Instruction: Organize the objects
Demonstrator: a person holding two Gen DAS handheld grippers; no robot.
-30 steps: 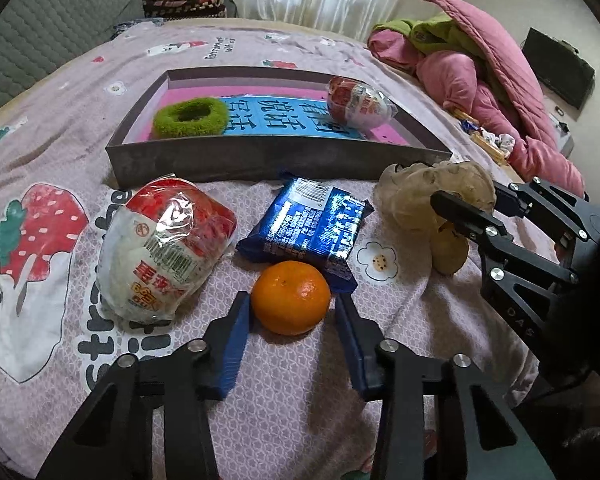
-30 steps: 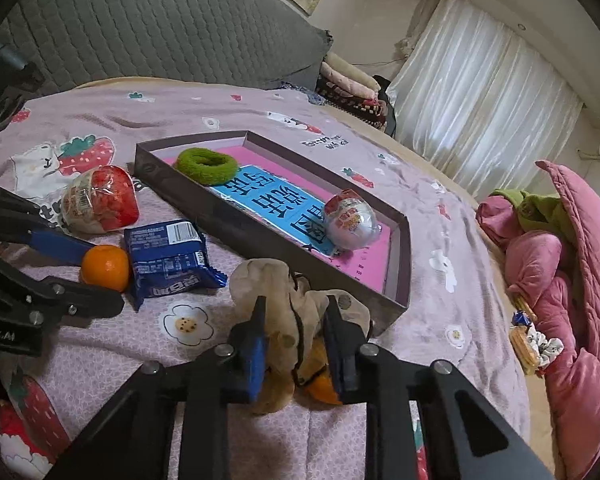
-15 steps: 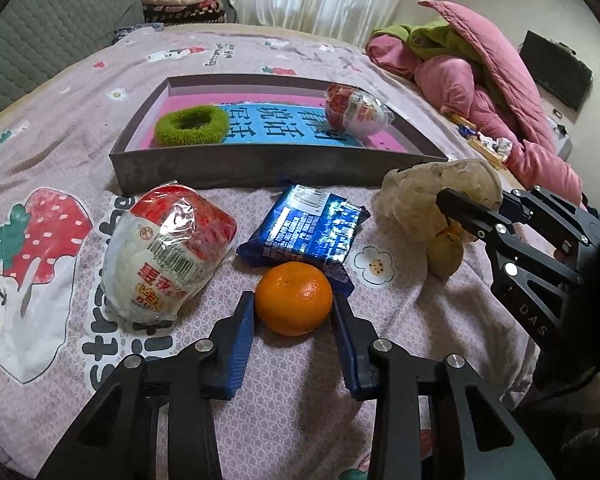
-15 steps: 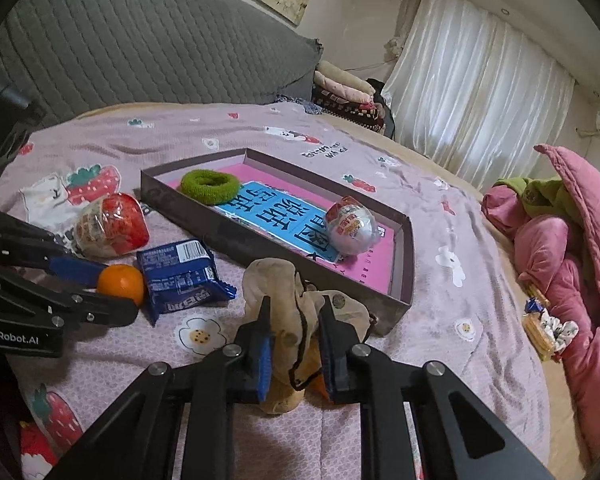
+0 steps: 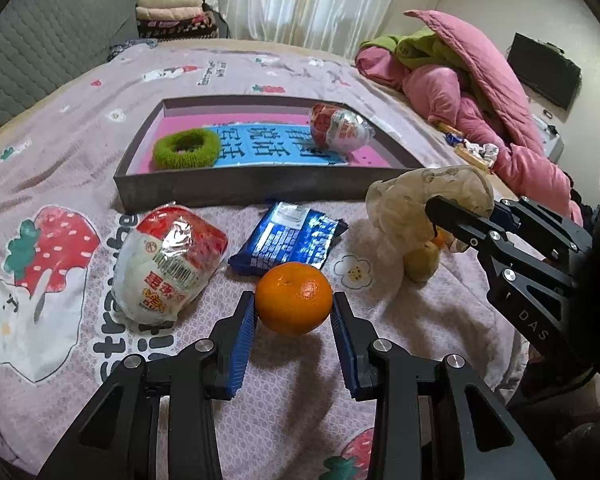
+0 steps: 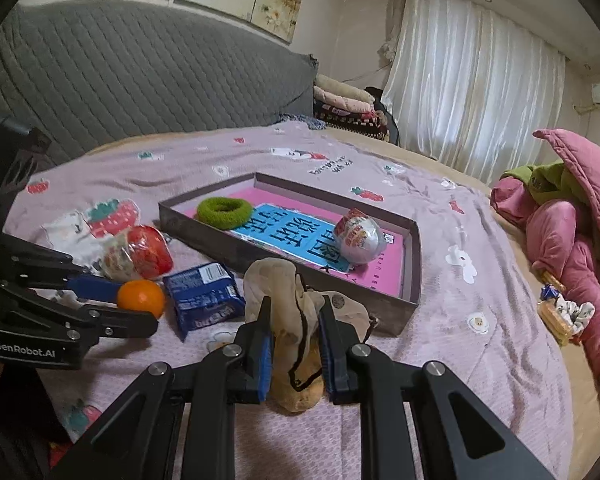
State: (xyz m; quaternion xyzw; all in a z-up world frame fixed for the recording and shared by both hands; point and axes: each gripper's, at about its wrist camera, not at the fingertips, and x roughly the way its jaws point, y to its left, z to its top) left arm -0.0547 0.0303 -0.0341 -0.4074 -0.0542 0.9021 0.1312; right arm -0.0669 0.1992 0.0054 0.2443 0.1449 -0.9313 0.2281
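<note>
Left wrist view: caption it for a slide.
Left gripper closes on an orange beside snack packets, before the tray.

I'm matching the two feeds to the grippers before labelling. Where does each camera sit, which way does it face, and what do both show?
Left wrist: sits behind the left gripper, looking along its blue-padded fingers, shut on the round orange tangerine; the right gripper enters at right.
Right wrist: behind the right gripper, clamped on the beige plush toy; the left gripper shows at left.
Shared: shallow grey tray, fuzzy green ring, blue snack packet.
</note>
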